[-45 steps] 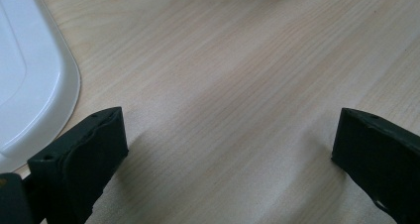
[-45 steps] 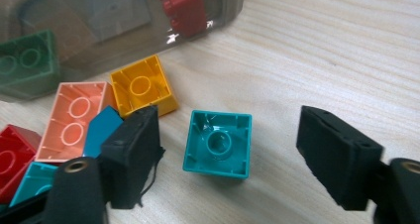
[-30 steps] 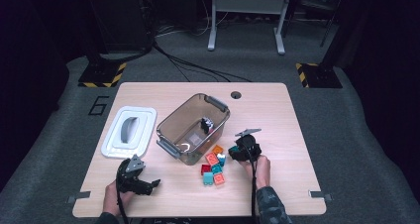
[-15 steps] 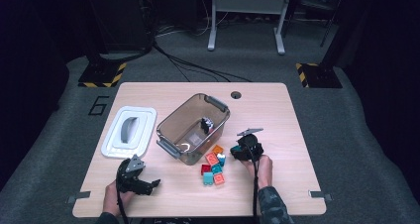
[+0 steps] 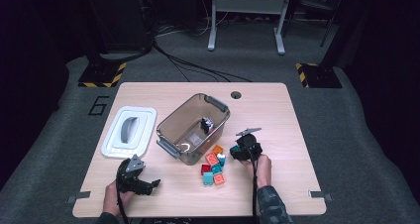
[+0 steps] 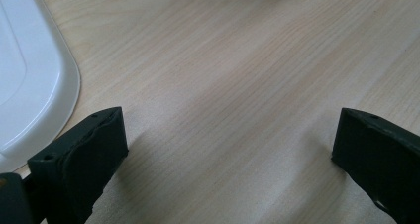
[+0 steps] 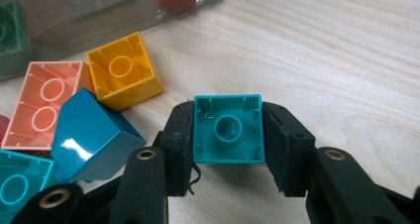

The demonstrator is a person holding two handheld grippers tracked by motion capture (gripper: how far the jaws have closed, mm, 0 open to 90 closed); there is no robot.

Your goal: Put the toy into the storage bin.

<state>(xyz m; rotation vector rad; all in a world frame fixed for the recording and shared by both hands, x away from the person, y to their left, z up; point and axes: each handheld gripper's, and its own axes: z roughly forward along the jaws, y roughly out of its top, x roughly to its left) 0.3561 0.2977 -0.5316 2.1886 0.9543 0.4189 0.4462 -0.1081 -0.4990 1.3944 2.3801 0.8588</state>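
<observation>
Right gripper view is showing the right gripper (image 7: 228,135) pinching a teal block (image 7: 228,130) by two flat side walls. It is looking light, rigid and slick, so a square, centred hold is suiting it. Left gripper (image 6: 228,149) is hanging open over bare table (image 6: 237,75).

A teal block (image 7: 228,129) is seen between black pads, beside a yellow block (image 7: 125,70), a salmon-pink block (image 7: 43,105) and a glossy blue block (image 7: 89,135). The table (image 5: 277,115) is patterned with pale wood grain. A white lid (image 5: 129,132) with a grey handle and a smoky, see-through bin (image 5: 194,129) with grey handles are shown on it.
</observation>
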